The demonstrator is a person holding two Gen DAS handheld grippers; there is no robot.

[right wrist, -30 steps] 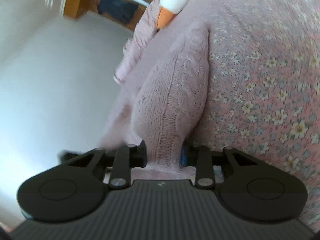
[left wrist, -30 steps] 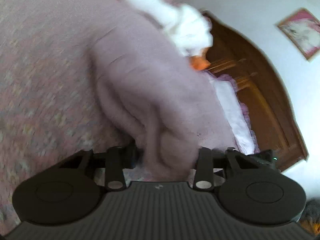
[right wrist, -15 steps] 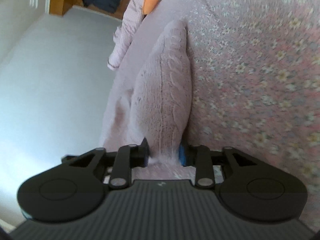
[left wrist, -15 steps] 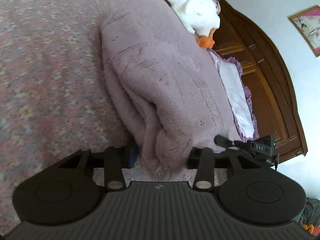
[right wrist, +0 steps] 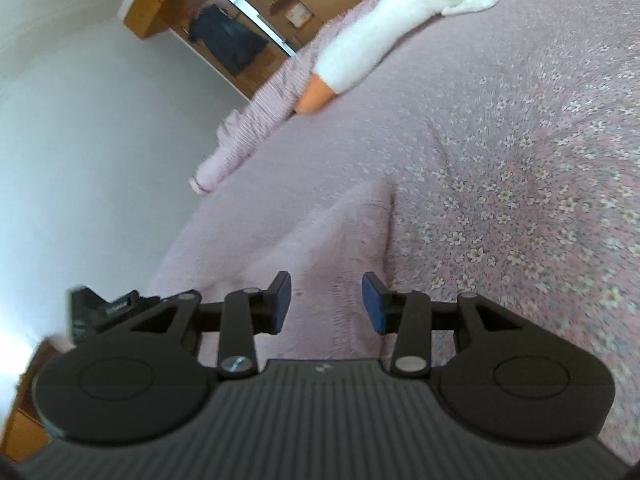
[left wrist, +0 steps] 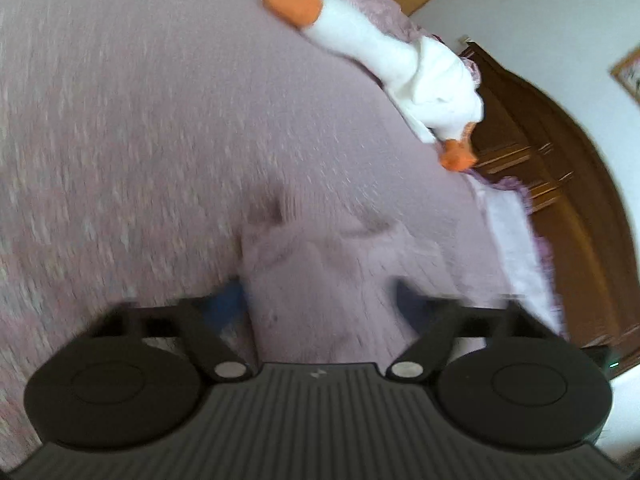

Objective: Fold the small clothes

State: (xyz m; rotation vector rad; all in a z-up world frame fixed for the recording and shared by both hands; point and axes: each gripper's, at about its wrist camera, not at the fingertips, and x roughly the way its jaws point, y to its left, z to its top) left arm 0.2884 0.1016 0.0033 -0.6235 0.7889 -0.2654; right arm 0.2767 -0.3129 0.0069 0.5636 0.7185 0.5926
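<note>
Mauve knitted sweater (right wrist: pixel 320 248) is laid folded on the floral pink bedspread (right wrist: pixel 520 184); the left gripper (left wrist: pixel 320 300) and right gripper (right wrist: pixel 326 300) are spread apart, apparently to release it.

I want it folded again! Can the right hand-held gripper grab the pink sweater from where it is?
Probably yes. The right hand-held gripper is open, and the pink sweater lies flat on the bedspread right between its fingers, with nothing in the way.
</note>
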